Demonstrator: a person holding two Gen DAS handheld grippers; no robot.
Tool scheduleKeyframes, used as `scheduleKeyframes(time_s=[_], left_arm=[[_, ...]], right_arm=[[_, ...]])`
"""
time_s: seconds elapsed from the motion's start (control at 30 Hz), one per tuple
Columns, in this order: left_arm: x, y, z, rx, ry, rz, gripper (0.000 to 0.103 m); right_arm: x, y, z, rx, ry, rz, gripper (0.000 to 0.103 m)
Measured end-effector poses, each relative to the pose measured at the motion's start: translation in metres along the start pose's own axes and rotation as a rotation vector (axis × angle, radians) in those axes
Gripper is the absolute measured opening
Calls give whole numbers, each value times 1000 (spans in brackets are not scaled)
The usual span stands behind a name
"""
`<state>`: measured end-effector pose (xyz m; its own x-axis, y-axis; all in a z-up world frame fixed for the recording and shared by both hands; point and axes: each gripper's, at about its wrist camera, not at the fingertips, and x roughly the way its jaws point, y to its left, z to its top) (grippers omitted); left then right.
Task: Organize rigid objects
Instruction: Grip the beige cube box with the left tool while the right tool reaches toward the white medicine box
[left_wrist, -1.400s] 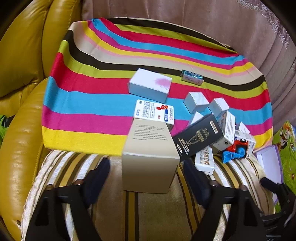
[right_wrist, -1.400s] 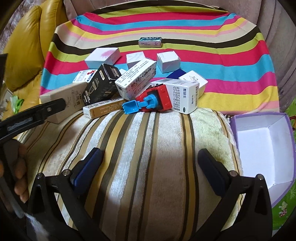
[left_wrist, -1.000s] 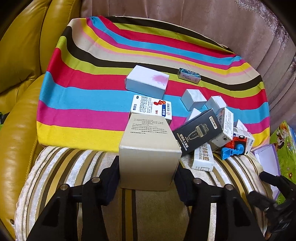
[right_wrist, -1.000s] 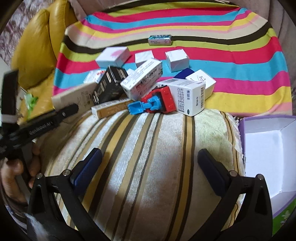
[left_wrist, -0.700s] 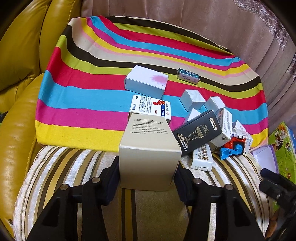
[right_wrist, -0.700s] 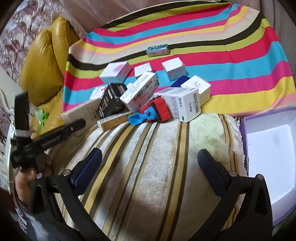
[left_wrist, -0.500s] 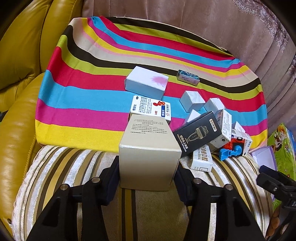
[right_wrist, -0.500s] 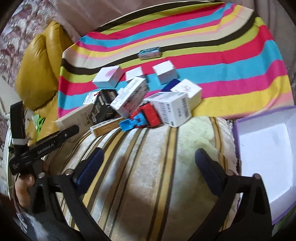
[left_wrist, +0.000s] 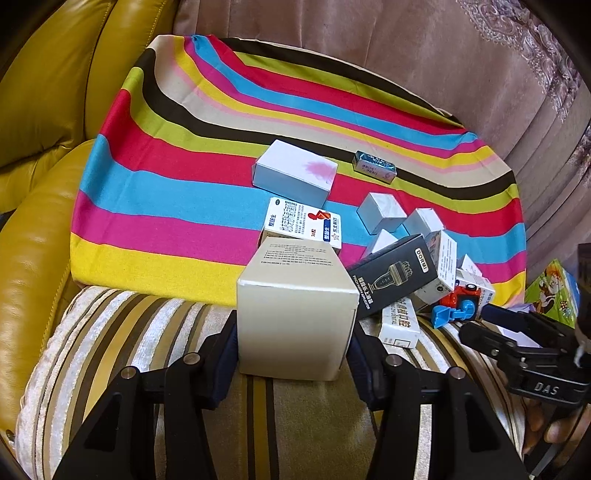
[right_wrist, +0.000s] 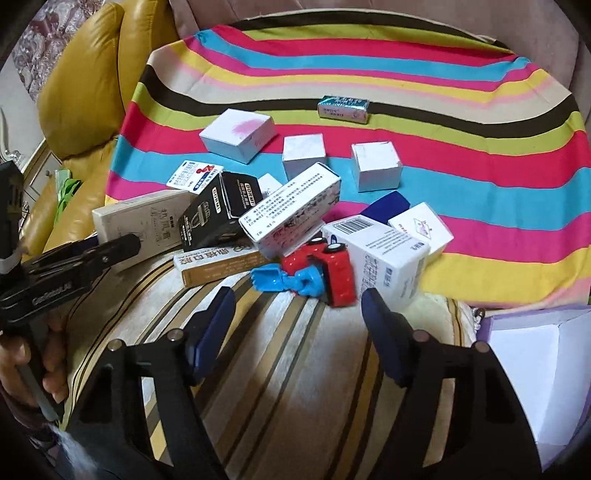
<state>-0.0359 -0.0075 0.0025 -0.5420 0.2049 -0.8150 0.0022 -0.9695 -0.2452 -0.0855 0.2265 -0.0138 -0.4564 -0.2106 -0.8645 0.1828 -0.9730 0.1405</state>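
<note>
My left gripper (left_wrist: 291, 350) is shut on a beige cardboard box (left_wrist: 295, 295), held at its near end; the box also shows in the right wrist view (right_wrist: 144, 221). My right gripper (right_wrist: 299, 328) is open, just short of a red and blue toy truck (right_wrist: 317, 273) lying on its side. Around the truck lie a black DORMI box (right_wrist: 218, 210), a white medicine box (right_wrist: 291, 210), a gold box (right_wrist: 218, 264) and a white barcode box (right_wrist: 380, 254).
A striped cloth (right_wrist: 369, 74) covers the sofa seat with several small white boxes (right_wrist: 375, 166) and a teal packet (right_wrist: 343, 107). An open purple-rimmed box (right_wrist: 532, 373) stands at the right. A yellow leather armrest (left_wrist: 33, 229) is at the left.
My left gripper has closed on the beige box. My right gripper has moved forward toward the toy truck and its fingers have narrowed but stay open.
</note>
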Motion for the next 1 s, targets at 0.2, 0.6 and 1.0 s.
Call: scheduleKeyframes(time_s=[0.2, 0.6, 1.0], left_arm=[[-1, 0, -1, -2, -1, -9, 54], [0, 0, -2, -9, 3, -22, 54], [1, 0, -2, -13, 8, -27, 54]], right_arm=[[10, 2, 6, -27, 22, -3, 74], [33, -2, 15, -17, 73, 22, 48], [-13, -27, -8, 104, -42, 14, 65]])
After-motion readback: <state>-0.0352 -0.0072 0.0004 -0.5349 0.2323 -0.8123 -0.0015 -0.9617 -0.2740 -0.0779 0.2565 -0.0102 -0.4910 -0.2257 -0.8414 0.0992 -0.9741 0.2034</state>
